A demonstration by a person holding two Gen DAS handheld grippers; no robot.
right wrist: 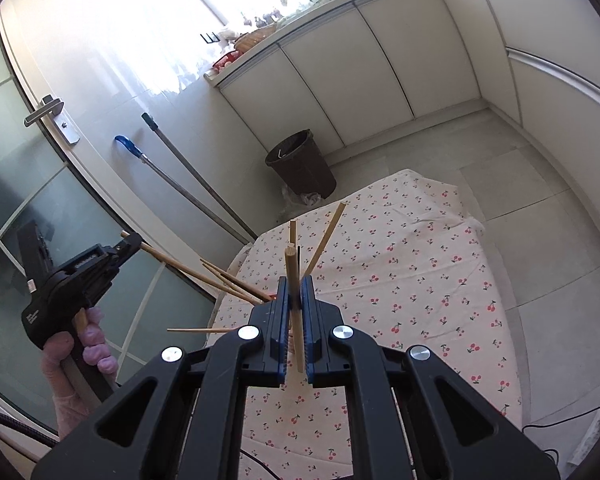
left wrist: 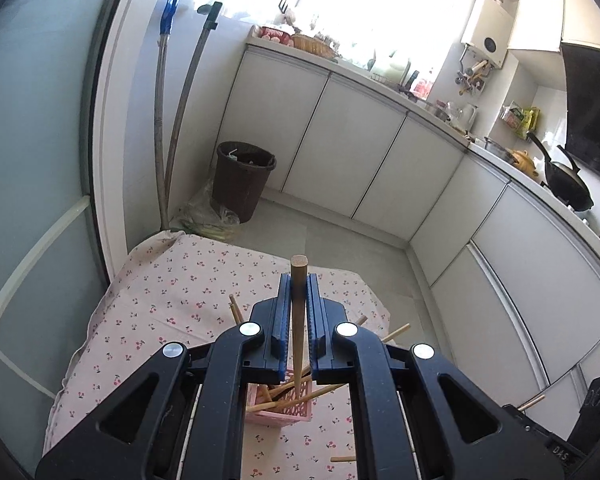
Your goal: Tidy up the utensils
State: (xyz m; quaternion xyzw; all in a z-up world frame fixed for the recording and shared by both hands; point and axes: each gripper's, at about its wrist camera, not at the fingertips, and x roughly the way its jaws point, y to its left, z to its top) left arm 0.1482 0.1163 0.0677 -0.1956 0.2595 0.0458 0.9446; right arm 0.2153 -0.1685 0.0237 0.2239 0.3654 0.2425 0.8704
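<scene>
Black tong arms fill the bottom of both wrist views. Low in the centre of the left view, the left gripper (left wrist: 299, 300) is clamped narrow on a thick wooden stick (left wrist: 299, 312), which stands upright between the blue pads and points down into a pink basket (left wrist: 279, 411) at the lower middle of the frame. Several chopsticks (left wrist: 278, 394) lean at angles inside the basket, and one loose chopstick (left wrist: 343, 459) lies on the cherry-print cloth (left wrist: 172, 292) at the bottom edge. Past the cloth, at mid-left, stand a brown bin (left wrist: 242, 184) and two mop handles (left wrist: 176, 120) against the wall.

Centre-low in the right view, the right gripper (right wrist: 296, 304) is closed on a thin wooden stick (right wrist: 294, 308) held upright. Beyond its tips, other sticks fan out; the basket itself seems hidden behind the pads, so where they sit is hard to tell. At the far left of this frame the left gripper (right wrist: 130, 245) appears from the side, held in a gloved hand (right wrist: 80, 356).
</scene>
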